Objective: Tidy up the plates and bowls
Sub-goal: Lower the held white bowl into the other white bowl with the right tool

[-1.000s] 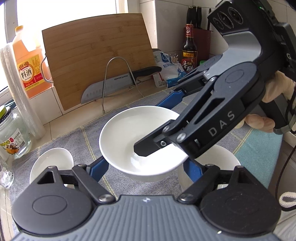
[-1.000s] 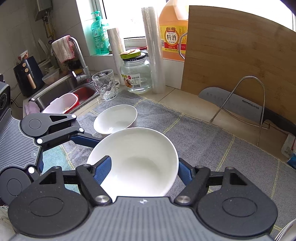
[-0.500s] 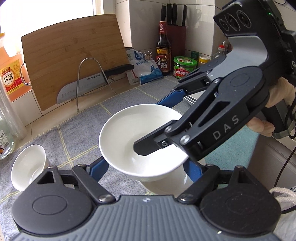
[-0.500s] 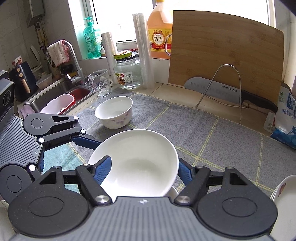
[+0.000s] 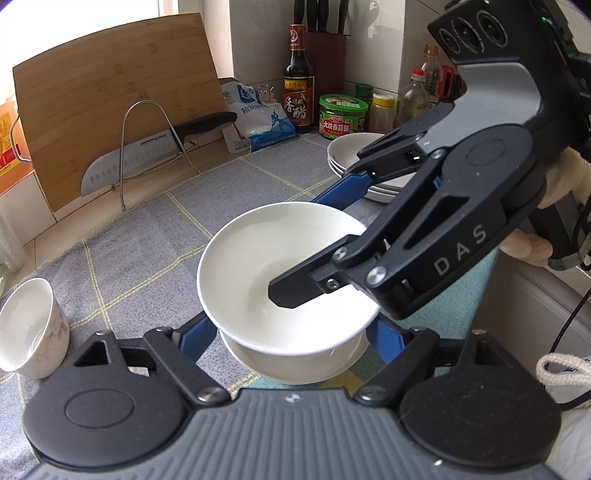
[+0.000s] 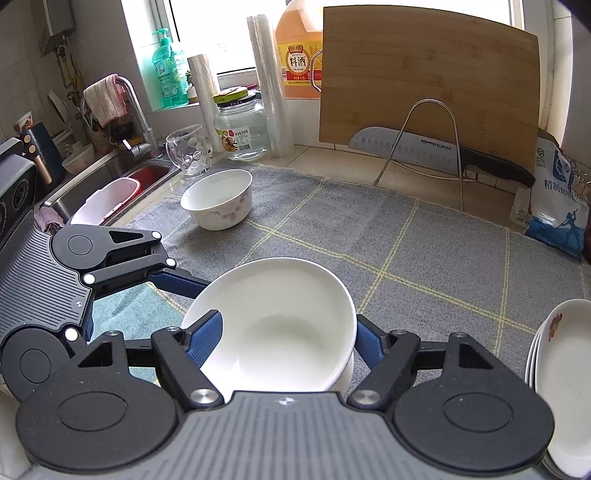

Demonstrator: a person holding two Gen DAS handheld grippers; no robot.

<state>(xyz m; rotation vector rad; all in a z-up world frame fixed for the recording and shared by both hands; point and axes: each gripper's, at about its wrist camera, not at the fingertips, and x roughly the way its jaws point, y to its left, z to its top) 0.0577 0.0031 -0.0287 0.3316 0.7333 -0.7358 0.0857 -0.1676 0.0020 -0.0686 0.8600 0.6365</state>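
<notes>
Gripping a white bowl [image 5: 258, 266] from both sides, the left gripper [image 5: 288, 332] hides its own fingertips under the rim; a second bowl [image 5: 295, 363] sits just below, mostly covered. The right gripper [image 5: 332, 240] clamps the same bowl. Stacked plates [image 5: 351, 155] lie behind.

Right wrist view: the bowl's near wall is cut off by the gripper body. A floral bowl [image 6: 218, 199] stands well apart on the mat [image 6: 406, 251]; the plates [image 6: 561, 369] are cropped at the edge.

Bright window [image 6: 229, 33] above tiled counter [image 6: 332, 162].
</notes>
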